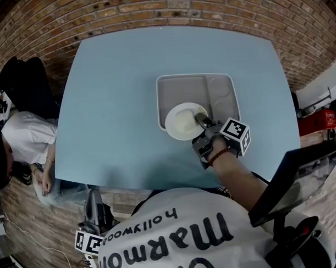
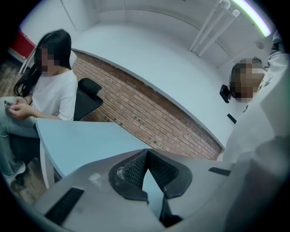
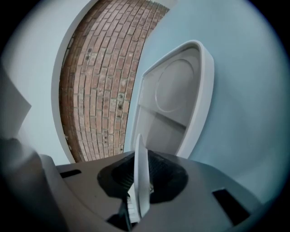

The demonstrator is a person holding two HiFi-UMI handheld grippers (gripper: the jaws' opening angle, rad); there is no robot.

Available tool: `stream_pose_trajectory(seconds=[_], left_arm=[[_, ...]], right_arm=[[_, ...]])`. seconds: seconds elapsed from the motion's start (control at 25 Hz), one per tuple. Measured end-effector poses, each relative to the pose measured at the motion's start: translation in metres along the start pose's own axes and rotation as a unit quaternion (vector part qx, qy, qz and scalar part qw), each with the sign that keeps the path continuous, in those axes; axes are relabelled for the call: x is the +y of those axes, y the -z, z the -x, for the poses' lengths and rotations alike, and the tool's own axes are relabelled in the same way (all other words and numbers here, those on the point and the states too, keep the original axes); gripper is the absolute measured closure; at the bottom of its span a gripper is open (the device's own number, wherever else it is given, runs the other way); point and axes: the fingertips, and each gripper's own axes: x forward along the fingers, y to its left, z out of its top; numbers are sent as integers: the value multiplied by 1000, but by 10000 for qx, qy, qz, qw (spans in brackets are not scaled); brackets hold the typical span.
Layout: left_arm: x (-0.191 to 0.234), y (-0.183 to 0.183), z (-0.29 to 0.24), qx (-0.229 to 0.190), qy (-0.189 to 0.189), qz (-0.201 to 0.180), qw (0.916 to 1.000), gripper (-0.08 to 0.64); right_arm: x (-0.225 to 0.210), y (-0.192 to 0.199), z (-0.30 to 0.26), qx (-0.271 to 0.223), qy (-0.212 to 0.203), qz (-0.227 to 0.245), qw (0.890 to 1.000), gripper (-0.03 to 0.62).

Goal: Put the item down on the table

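Task status: incomplete. The white plate point(image 1: 184, 122) has not been set down on the counter point(image 1: 117, 105). It is clamped by its rim in the right gripper point(image 1: 202, 122), whose jaws are closed on the plate's edge, as the right gripper view shows with the rim standing between the pads.

The plate sits over the near-left part of the grey compartment tray point(image 1: 224, 96), which lies about mid-counter, slightly toward the right edge. The plate's near side overhangs the tray's near rim, toward the near edge of the counter. Whether the plate touches the tray cannot be told.

The left gripper point(image 2: 146, 154) hangs below the near-left corner, off the counter. Its jaws are closed tip to tip with nothing between them.

Remaining steps, as judged:
1. Carry the plate clear of the tray.
2. Lower it flat onto bare counter; open surface lies toward the left edge.
3. Part the jaws and withdraw.
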Motion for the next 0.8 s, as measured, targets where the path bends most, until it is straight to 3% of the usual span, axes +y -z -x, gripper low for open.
stream_pose_trajectory(seconds=[0.52, 0.64, 0.8], left_arm=[[-3, -4, -5, -51, 12, -78, 10000, 554], [-4, -5, -5, -49, 22, -81, 10000, 554], [-3, -7, -5, -43, 15, -91, 9999, 554]], right_arm=[[7, -11, -13, -71, 726, 1011, 9922, 540], [9, -20, -18, -154, 1085, 1688, 9795, 540], [15, -26, -28, 11, 1459, 2669, 9526, 540]])
